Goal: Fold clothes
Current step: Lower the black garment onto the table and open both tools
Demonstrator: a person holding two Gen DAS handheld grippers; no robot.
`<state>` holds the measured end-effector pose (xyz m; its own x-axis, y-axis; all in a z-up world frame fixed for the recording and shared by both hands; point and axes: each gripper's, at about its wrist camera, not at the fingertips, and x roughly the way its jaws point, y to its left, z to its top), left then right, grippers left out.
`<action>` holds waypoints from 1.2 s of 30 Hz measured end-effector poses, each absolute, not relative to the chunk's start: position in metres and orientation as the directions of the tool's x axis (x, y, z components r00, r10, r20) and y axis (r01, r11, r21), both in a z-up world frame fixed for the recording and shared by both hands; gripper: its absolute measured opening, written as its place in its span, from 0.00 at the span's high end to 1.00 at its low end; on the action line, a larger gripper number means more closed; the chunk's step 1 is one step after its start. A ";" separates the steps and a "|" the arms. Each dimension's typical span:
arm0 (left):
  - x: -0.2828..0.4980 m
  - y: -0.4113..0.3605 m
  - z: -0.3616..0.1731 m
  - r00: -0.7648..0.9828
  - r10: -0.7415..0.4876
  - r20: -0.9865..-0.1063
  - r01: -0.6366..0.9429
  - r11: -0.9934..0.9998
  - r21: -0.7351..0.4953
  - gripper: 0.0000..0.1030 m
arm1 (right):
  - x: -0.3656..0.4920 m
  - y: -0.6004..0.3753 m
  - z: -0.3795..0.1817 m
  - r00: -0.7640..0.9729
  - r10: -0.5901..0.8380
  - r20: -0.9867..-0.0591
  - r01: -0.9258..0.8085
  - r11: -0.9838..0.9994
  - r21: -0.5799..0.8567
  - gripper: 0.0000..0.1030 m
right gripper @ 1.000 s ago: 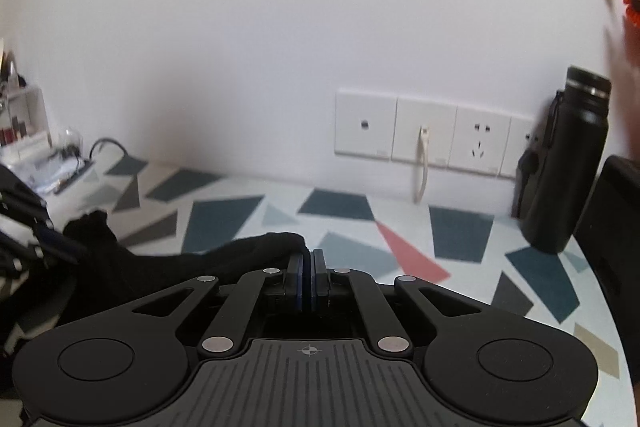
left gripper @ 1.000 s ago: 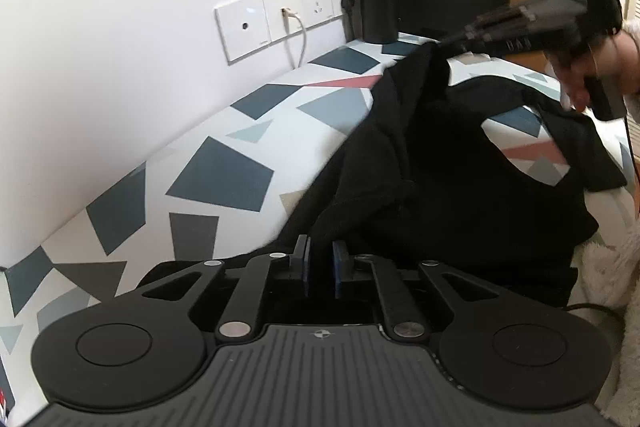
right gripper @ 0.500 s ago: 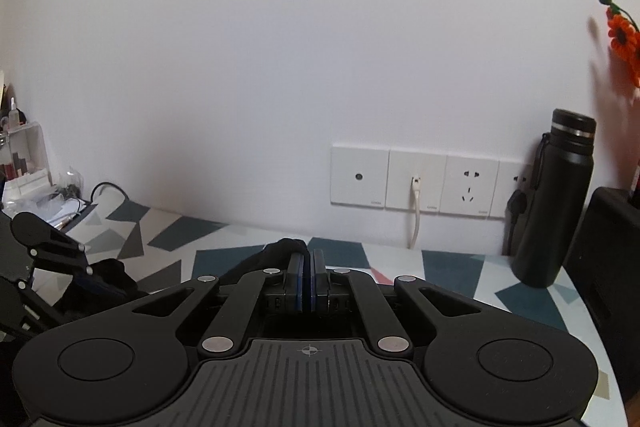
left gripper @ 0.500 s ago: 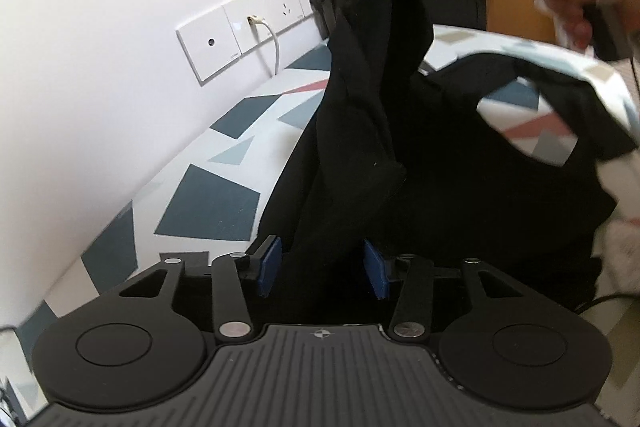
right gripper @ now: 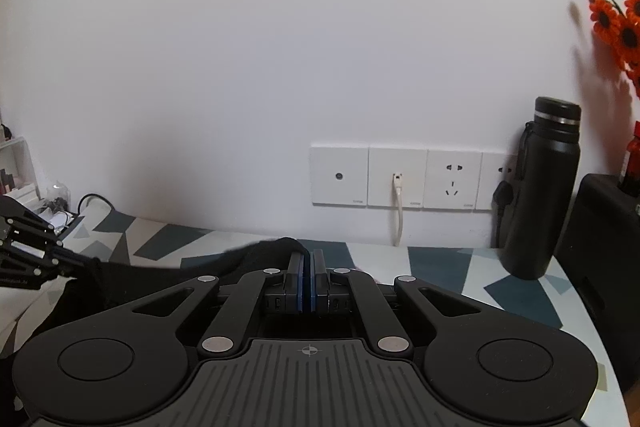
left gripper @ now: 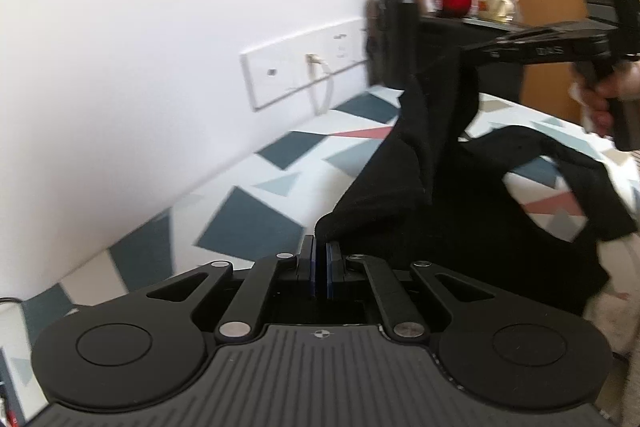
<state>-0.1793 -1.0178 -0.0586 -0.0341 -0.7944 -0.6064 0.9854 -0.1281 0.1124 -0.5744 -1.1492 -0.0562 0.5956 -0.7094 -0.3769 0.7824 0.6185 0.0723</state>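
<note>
Jaws of the left gripper (left gripper: 320, 265), spread half a second before, had pressed together on a corner of the limp black cloth garment (left gripper: 460, 219) at lower centre. Further off at upper right, the right gripper (left gripper: 464, 53) pinched another edge aloft above the geometric-patterned table (left gripper: 256, 223), so both ends were secured for folding.

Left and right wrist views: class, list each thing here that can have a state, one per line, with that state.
left hand-held gripper: shut on the black garment.
right hand-held gripper: shut on the black garment.
black garment: unfolded, one edge lifted, the rest draped on the patterned table.
black bottle: upright, capped.
white cable: plugged into the wall panel.
</note>
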 end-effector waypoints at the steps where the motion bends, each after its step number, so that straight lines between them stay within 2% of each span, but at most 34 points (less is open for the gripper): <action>1: -0.177 -1.021 -0.059 -0.018 -0.797 -0.604 0.988 -0.107 0.112 0.95 | -0.571 -1.152 -0.058 0.594 -0.709 -0.380 0.783 0.618 0.071 0.97; 7: -0.152 -1.060 -0.059 0.143 -0.819 -0.556 0.987 0.080 0.137 0.96 | -0.544 -1.184 -0.067 0.573 -0.718 -0.396 0.795 0.605 0.053 0.98; 9: -0.131 -1.085 -0.059 0.181 -0.813 -0.554 0.983 0.166 0.078 0.96 | -0.532 -1.206 -0.074 0.556 -0.720 -0.416 0.808 0.585 0.069 0.98; 11: -0.108 -1.113 -0.064 0.198 -0.788 -0.583 0.968 0.252 -0.012 0.95 | -0.517 -1.227 -0.088 0.482 -0.736 -0.475 0.847 0.531 0.036 0.95; 12: -0.097 -1.125 -0.072 0.197 -0.764 -0.614 0.954 0.295 -0.061 0.91 | -0.506 -1.235 -0.097 0.415 -0.756 -0.506 0.869 0.494 -0.026 0.81; 13: -0.086 -1.137 -0.082 0.190 -0.736 -0.650 0.935 0.338 -0.110 0.73 | -0.496 -1.239 -0.105 0.341 -0.778 -0.527 0.885 0.454 -0.099 0.64; 15: -0.071 -1.153 -0.097 0.201 -0.692 -0.694 0.896 0.417 -0.156 0.48 | -0.489 -1.237 -0.117 0.293 -0.788 -0.542 0.888 0.434 -0.150 0.57; 17: -0.071 -1.148 -0.101 0.262 -0.686 -0.679 0.887 0.448 -0.111 0.48 | -0.498 -1.231 -0.122 0.329 -0.752 -0.571 0.884 0.458 -0.094 0.57; 21: -0.070 -1.119 -0.100 0.165 -0.713 -0.681 0.916 0.367 -0.163 0.47 | -0.525 -1.217 -0.128 0.372 -0.680 -0.632 0.876 0.482 -0.003 0.51; 23: -0.074 -1.098 -0.099 0.128 -0.725 -0.677 0.930 0.325 -0.173 0.44 | -0.539 -1.208 -0.132 0.378 -0.639 -0.669 0.876 0.482 0.035 0.51; 25: -0.083 -1.075 -0.098 0.107 -0.731 -0.674 0.938 0.298 -0.174 0.35 | -0.551 -1.196 -0.136 0.360 -0.614 -0.702 0.884 0.464 0.048 0.48; 26: -0.088 -1.064 -0.099 0.105 -0.730 -0.676 0.941 0.293 -0.171 0.34 | -0.556 -1.190 -0.138 0.343 -0.609 -0.715 0.891 0.451 0.044 0.47; 30: -0.112 -1.030 -0.106 0.100 -0.687 -0.720 0.937 0.307 -0.164 0.28 | -0.569 -1.166 -0.140 0.292 -0.583 -0.758 0.917 0.396 0.049 0.32; 32: -0.124 -1.017 -0.110 0.096 -0.651 -0.753 0.930 0.328 -0.165 0.25 | -0.570 -1.155 -0.139 0.286 -0.577 -0.765 0.925 0.375 0.063 0.28; 34: -0.134 -1.007 -0.113 0.090 -0.623 -0.777 0.919 0.353 -0.177 0.17 | -0.567 -1.144 -0.137 0.274 -0.573 -0.772 0.933 0.354 0.068 0.17; 36: -0.142 -0.999 -0.116 0.064 -0.609 -0.790 0.898 0.381 -0.221 0.14 | -0.560 -1.132 -0.136 0.273 -0.559 -0.783 0.929 0.363 0.065 0.09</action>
<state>-0.1423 -0.9988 -0.1161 0.0638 -0.6092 -0.7905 0.8975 0.3814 -0.2215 -0.5602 -1.1322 -0.1359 0.2730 -0.5592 -0.7828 0.9294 0.3632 0.0646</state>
